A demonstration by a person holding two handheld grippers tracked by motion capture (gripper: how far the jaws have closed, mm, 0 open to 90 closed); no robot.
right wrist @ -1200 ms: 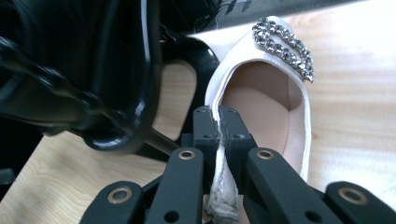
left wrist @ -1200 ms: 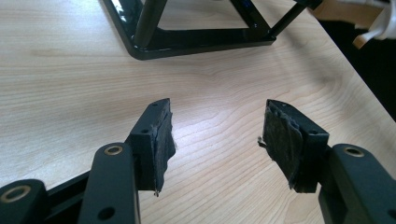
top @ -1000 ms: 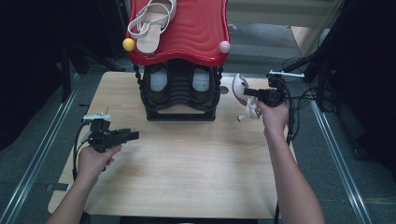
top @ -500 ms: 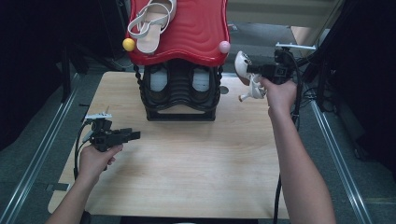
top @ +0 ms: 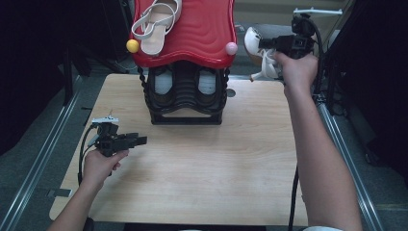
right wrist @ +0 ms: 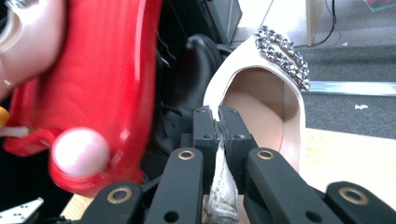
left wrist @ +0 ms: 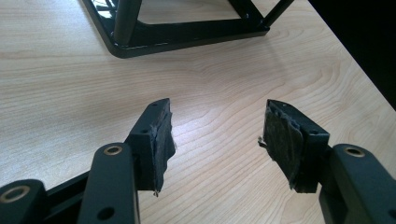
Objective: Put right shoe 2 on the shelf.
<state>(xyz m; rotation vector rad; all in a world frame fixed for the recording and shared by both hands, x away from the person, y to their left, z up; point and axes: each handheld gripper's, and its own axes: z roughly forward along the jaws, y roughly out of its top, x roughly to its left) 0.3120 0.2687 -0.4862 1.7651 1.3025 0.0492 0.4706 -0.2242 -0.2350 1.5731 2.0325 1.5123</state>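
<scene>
My right gripper is lifted beside the right edge of the red shelf top, shut on the side wall of a cream shoe. In the right gripper view the shoe carries a row of rhinestones and its edge is pinched between the jaws of my right gripper. A matching cream sandal lies on the red top. My left gripper rests low over the table at the left, open; in the left gripper view my left gripper holds nothing above the bare wood.
A black rack with two grey-white shoes inside stands at the back middle of the wooden table. A yellow ball and a pink ball stick out from the red top's front. The rack's base lies ahead of the left gripper.
My right gripper has risen and moved away from the table's right edge with the cream shoe, up to the level of the red top. The left gripper has stayed put.
</scene>
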